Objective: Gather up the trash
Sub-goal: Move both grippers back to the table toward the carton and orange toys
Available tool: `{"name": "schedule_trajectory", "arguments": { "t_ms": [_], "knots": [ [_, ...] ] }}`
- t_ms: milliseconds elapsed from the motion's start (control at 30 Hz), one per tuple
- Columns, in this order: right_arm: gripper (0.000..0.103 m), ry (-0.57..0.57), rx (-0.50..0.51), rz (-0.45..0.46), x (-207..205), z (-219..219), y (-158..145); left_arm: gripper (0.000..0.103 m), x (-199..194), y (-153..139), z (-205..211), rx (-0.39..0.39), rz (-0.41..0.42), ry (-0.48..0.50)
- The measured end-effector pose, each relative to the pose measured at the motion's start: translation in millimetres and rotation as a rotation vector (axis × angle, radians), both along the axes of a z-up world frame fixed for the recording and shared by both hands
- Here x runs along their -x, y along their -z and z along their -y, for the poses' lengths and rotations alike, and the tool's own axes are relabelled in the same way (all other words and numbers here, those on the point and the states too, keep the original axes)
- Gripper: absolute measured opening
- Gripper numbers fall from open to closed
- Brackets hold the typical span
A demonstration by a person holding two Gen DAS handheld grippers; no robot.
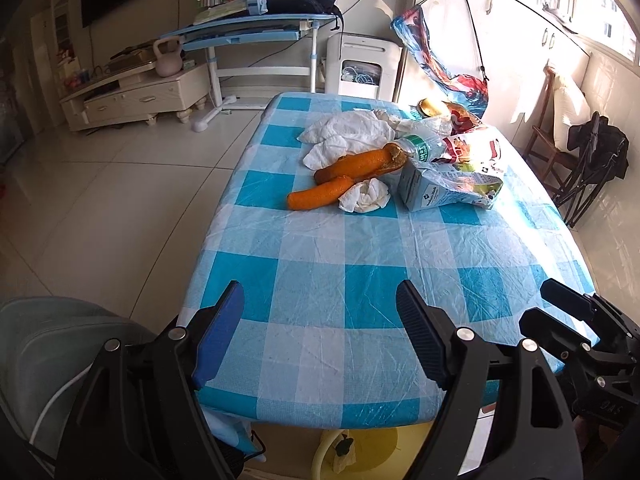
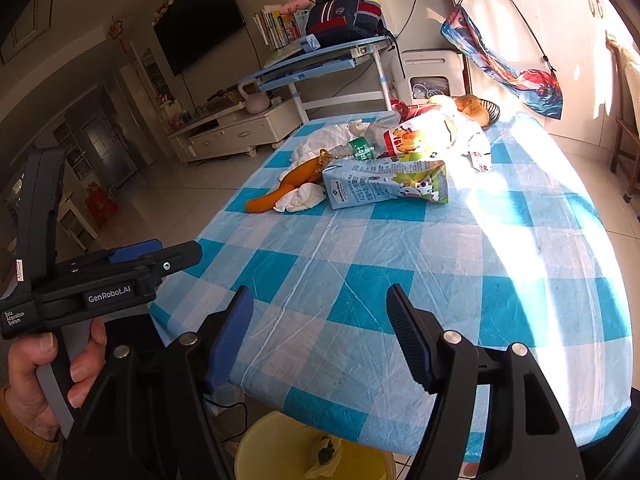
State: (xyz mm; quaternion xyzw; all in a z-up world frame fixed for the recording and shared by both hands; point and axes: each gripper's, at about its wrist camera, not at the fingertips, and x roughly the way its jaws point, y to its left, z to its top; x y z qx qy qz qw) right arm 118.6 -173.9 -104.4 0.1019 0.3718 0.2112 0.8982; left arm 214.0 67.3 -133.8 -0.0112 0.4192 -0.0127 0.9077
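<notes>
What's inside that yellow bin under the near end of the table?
The yellow bin holds some crumpled pale trash with a dark scrap on it. The checked tablecloth overhangs part of the bin, and the gripper bodies hide the rest, so nothing more can be told.

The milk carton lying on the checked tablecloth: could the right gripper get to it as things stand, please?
Probably yes. The right gripper is open and empty at the near table edge, and only bare tablecloth lies between it and the milk carton, whose near side is unobstructed. It would need a long reach forward.
</notes>
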Motion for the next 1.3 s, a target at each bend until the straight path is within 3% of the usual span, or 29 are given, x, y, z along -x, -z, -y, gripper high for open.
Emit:
{"name": "schedule_trajectory", "arguments": {
  "t_ms": [567, 833, 1200, 1267, 1300],
  "knots": [
    [0.067, 0.161, -0.365, -0.190, -85.1, 23.7, 39.2, 0.075, -72.2, 25.7, -5.0, -0.066, -0.014, 0.002],
    [0.067, 0.236, -0.436, -0.177, -101.7, 23.5, 35.9, 0.075, -98.6, 37.5, -3.3, -0.090, -0.023, 0.020],
    [0.066, 0.383, -0.446, -0.146, -123.3, 26.8, 40.1, 0.075, -123.3, 50.6, 1.5, -0.095, -0.035, 0.060],
    [0.056, 0.370, -0.474, -0.165, -129.9, 28.8, 43.6, 0.075, -126.3, 51.8, 3.9, -0.099, -0.034, 0.074],
    [0.036, 0.355, -0.498, -0.181, -131.5, 30.1, 47.5, 0.075, -127.5, 52.5, 4.8, -0.100, -0.033, 0.078]
  ]
}}
